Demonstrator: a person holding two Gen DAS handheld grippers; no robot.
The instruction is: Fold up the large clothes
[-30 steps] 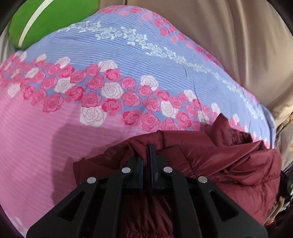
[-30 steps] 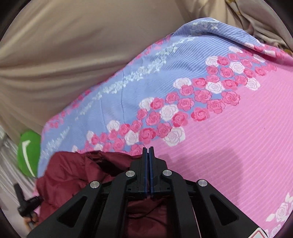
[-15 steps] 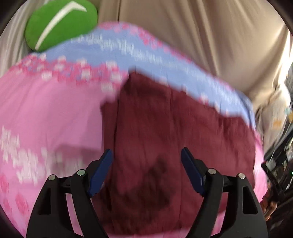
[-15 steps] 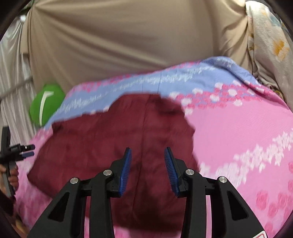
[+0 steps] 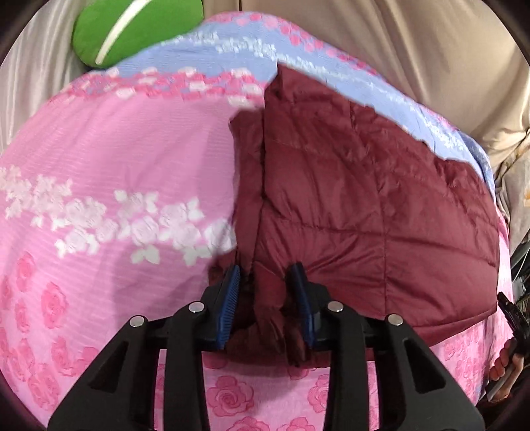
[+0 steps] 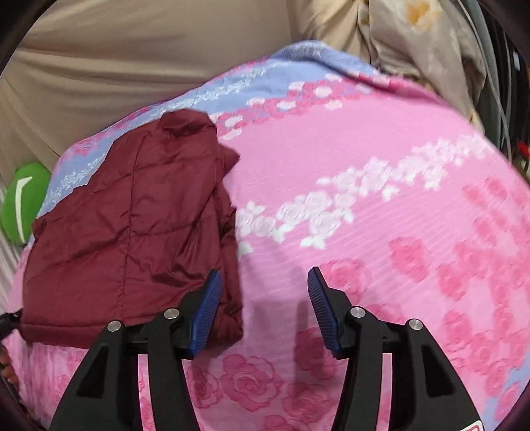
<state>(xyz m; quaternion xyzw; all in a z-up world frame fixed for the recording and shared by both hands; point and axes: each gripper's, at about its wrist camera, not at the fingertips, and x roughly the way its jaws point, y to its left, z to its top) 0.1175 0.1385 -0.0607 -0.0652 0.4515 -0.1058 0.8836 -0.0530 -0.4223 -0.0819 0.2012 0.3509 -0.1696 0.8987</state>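
Dark-red quilted puffer jacket [image 5: 364, 205] lies roughly folded, mid-frame on pink rose bedspread [image 5: 116, 159]; L gripper [image 5: 268, 298] closing w/ bunched hem fabric between jaws, R gripper [image 6: 261, 308] opening, nothing inside; tidying likely left.

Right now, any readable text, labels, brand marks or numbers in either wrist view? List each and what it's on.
No readable text in either view.
Green cushion: a white curved stripe, no letters.
Right gripper: a red-edged sticker corner at the frame's bottom right, cut off, unreadable.
Maroon jacket: no label or tag showing.
Floral bedsheet: rose pattern only.
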